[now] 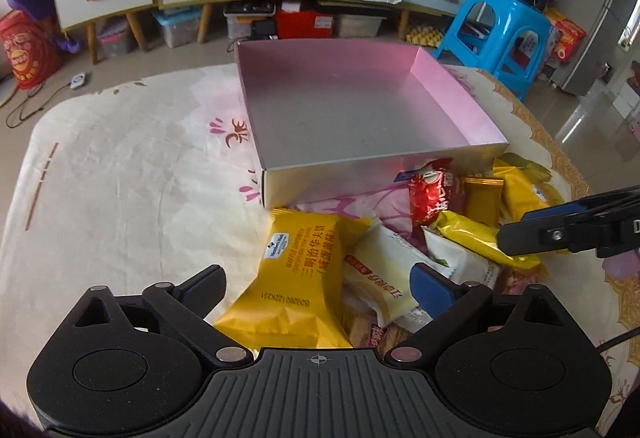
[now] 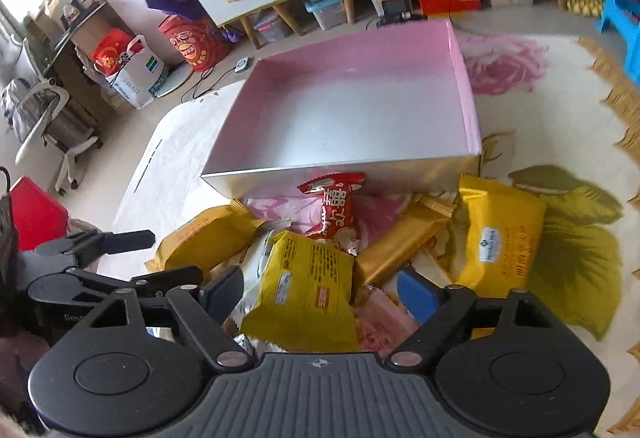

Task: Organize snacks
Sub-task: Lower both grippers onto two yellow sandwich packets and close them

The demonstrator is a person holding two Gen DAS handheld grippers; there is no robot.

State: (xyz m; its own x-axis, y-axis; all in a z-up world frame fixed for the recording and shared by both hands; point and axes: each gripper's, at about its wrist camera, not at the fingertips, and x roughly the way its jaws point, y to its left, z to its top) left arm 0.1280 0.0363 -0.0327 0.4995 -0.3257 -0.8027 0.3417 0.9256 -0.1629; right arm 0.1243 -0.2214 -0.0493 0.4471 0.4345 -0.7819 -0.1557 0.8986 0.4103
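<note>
We see the snacks heaped on the flowered tablecloth [image 1: 120, 166] just in front of the near wall of the pink box [image 1: 360, 166], which stands open toward the far edge of the table. In the left wrist view a large yellow packet [image 1: 296, 278] lies directly between the spread fingers of the left gripper [image 1: 316, 284], its lower end close under the gripper body; whether either finger touches it we cannot tell. Beside it on the right a cream packet [image 1: 384, 278] leans against the blue pad of the right-hand finger. Farther off, a red packet [image 1: 430, 194] lies near the box's near right corner, with several more yellow wrappers around it. In the right wrist view another yellow packet [image 2: 304, 286] sits between the fingers of the right gripper [image 2: 320, 288], whose jaws also stand wide apart; it looks loose, not pinched. Ahead of it the red packet [image 2: 338, 210] lies against the box's [image 2: 400, 166] near wall, a gold bar-shaped packet [image 2: 400, 242] slants to the right, and a bigger yellow packet [image 2: 500, 234] rests toward the right edge. The left gripper [image 2: 120, 250] shows at the left of that view, close beside the right one.
</note>
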